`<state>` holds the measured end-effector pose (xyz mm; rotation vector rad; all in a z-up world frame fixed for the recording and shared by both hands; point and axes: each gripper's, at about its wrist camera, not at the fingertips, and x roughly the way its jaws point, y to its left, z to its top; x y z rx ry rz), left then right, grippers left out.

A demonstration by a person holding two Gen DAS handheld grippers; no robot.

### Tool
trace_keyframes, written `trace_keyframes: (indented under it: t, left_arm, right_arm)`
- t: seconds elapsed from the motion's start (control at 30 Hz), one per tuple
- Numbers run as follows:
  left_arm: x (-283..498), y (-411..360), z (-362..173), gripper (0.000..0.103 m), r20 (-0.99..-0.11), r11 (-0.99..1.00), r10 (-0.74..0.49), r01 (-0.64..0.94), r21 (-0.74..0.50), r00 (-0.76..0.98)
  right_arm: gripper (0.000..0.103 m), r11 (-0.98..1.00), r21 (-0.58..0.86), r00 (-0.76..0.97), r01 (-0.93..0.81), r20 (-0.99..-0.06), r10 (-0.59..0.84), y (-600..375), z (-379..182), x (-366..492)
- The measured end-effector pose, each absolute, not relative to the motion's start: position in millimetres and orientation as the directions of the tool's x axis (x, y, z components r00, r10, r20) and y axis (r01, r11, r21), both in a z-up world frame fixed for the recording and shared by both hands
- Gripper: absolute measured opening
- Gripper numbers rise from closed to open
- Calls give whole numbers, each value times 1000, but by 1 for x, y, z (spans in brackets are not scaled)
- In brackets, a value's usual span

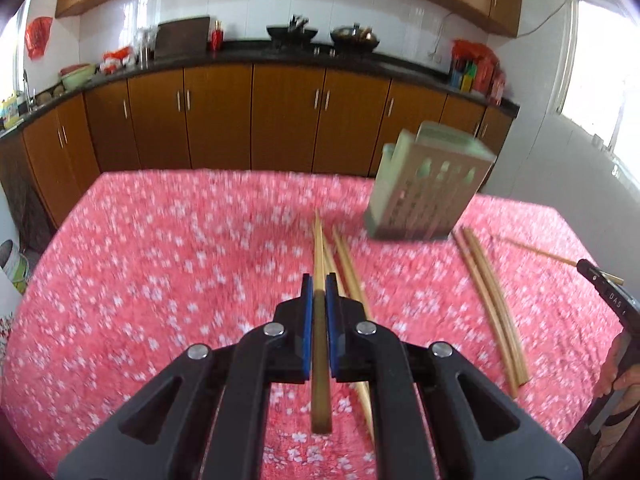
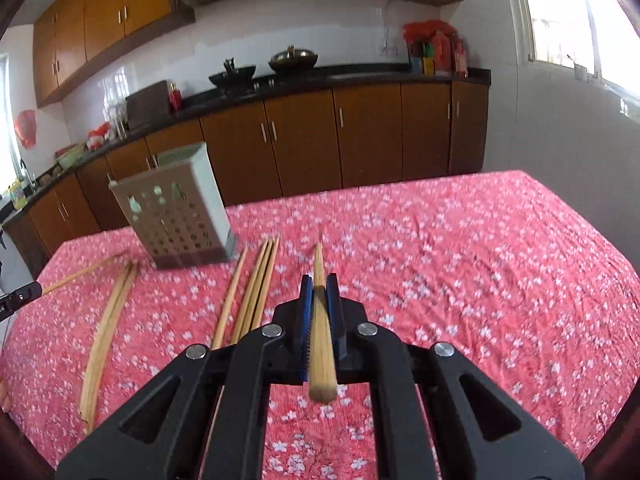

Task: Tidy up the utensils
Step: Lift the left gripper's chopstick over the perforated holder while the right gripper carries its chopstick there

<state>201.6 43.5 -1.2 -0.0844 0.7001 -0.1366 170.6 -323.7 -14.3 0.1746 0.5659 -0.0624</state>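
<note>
Chopsticks run lengthwise between both pairs of fingers: left gripper (image 1: 319,280) clamps one chopstick (image 1: 320,344), right gripper (image 2: 319,280) another (image 2: 321,344).

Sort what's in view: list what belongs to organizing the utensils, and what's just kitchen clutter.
Job: left gripper and right gripper, one chopstick each; loose chopsticks; perforated holder.
Clutter: woks, chopping board, bottles.
</note>
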Motion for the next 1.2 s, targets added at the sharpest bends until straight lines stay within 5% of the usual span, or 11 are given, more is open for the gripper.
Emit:
trace_keyframes:
  t: [0.57, 0.9, 1.2]
  left_arm:
    - [222, 45, 75, 7, -506, 996, -89, 73, -51, 858]
    - [237, 27, 168, 7, -346, 987, -161, 143, -78, 925]
    - [252, -23, 186, 7, -330, 966, -260, 249, -75, 908]
  right_arm:
    - [8, 984, 129, 902, 121, -428, -54, -324, 36, 190]
    - [8, 966, 257, 970, -29, -227, 90, -324, 133, 209]
    - [8, 954, 247, 916, -168, -318, 244, -286, 137, 243]
